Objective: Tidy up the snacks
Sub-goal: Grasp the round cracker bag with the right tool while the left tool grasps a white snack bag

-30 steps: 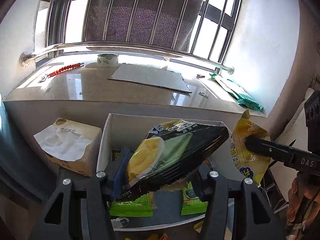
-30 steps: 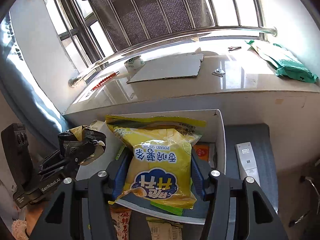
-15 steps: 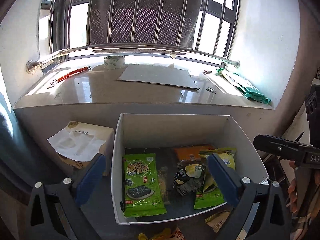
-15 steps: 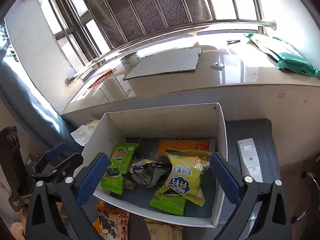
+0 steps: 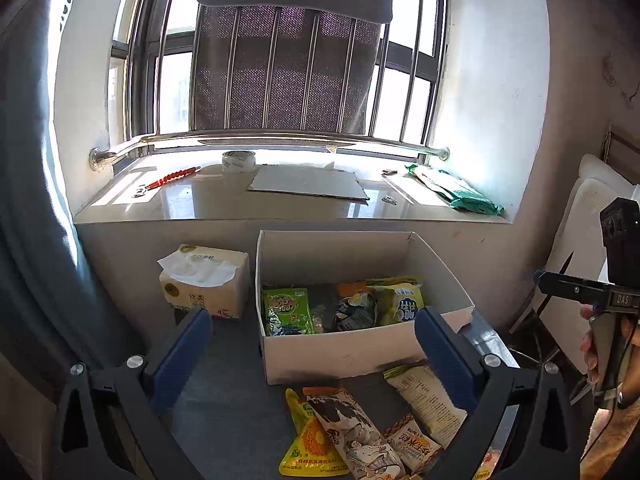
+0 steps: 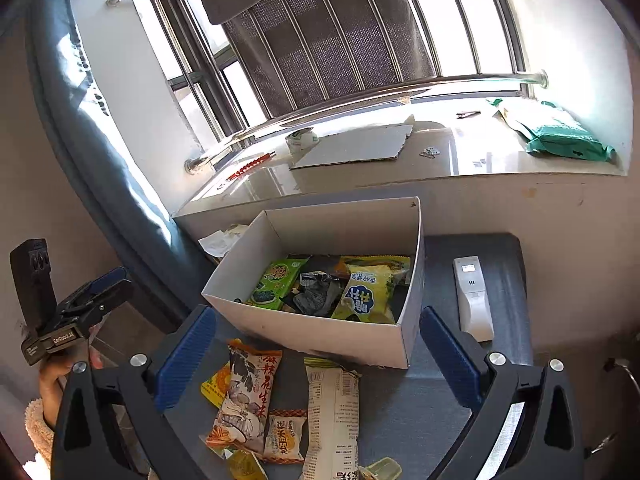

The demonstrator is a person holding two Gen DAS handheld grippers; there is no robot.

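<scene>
Both grippers have pulled back from the box (image 5: 352, 350) since a second ago — the dark bag (image 6: 316, 294) and the yellow bag (image 6: 366, 292) they carried now lie inside it, side by side, next to a green packet (image 6: 274, 284). The left gripper (image 5: 312, 352) has its fingers wide apart with nothing between them, and the right gripper (image 6: 316, 354) is the same — spread and empty. On the grey table (image 6: 420, 412) in front of the box lie more snacks: a peanut bag (image 6: 244, 396), a long white packet (image 6: 332, 416), a small orange packet (image 6: 285, 438) and a yellow pouch (image 5: 310, 446). A tissue pack (image 5: 204, 280) stands left of the box; a white remote (image 6: 472, 298) lies to its right.
</scene>
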